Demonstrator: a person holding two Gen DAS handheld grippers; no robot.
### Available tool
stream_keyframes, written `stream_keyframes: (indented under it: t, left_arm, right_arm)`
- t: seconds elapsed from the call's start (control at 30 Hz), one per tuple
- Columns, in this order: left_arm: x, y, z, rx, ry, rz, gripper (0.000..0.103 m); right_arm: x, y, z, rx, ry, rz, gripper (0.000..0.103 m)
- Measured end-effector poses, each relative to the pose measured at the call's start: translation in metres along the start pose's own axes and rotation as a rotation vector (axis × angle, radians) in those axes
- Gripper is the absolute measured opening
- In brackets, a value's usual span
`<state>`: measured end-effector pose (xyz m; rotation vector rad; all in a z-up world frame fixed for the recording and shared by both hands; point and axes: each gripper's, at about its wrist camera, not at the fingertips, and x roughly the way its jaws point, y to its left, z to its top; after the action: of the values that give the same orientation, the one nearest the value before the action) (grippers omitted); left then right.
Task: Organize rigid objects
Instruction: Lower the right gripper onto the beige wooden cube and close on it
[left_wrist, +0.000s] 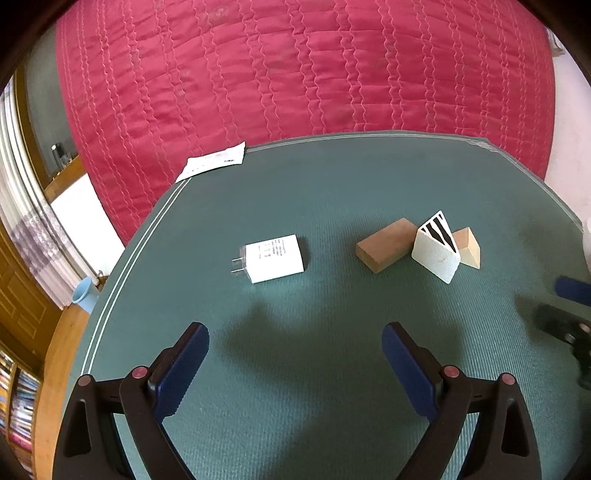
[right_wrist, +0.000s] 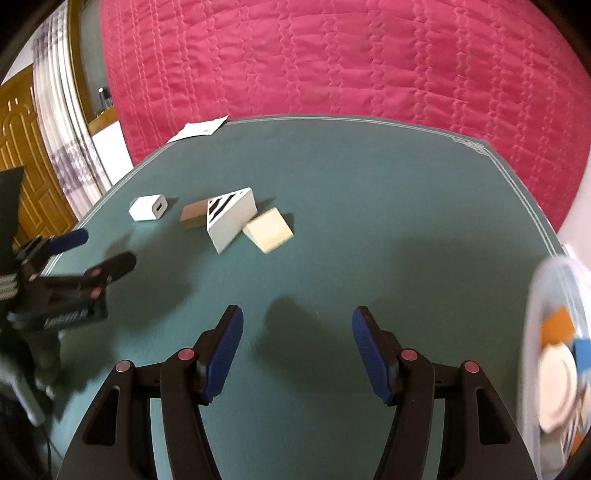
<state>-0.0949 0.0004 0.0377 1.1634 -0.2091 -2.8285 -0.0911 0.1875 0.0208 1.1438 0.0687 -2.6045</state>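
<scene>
Both grippers hang over the green mat (left_wrist: 332, 184) with fingers spread and nothing between them: the left gripper (left_wrist: 295, 354) and the right gripper (right_wrist: 297, 347). At twelve o'clock from the left one lies a white charger (left_wrist: 275, 263). At one o'clock a brown block (left_wrist: 386, 244), a white wedge (left_wrist: 436, 254) and a pale block (left_wrist: 470, 248) touch in a row. At three o'clock from the right gripper stands a clear container (right_wrist: 546, 317).

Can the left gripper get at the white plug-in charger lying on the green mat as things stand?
Probably yes. The left gripper has its jaws open and empty, and only bare green mat lies between it and the white plug-in charger, which sits apart from the blocks.
</scene>
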Motion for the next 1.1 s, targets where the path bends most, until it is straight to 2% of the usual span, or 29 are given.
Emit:
stream_keyframes:
  t: [0.27,0.47,0.7,1.1]
  left_arm:
    - [-0.001,0.004,0.0,-0.027,0.006,-0.029,0.097]
    - [0.0,0.005,0.0,-0.038,0.009,-0.045,0.097]
    - [0.003,0.007,0.0,-0.046,0.018,-0.05,0.097]
    - [0.005,0.006,-0.003,-0.048,0.025,-0.036,0.097]
  right_arm:
    - [0.044,0.018,0.037,-0.068,0.03,-0.031,0.063]
    - [0.063,0.03,0.054,-0.115,0.038,-0.018,0.061]
    - [0.068,0.036,0.057,-0.146,0.034,-0.022,0.043]
    - [0.049,0.017,0.037,-0.054,0.024,-0.031,0.042]
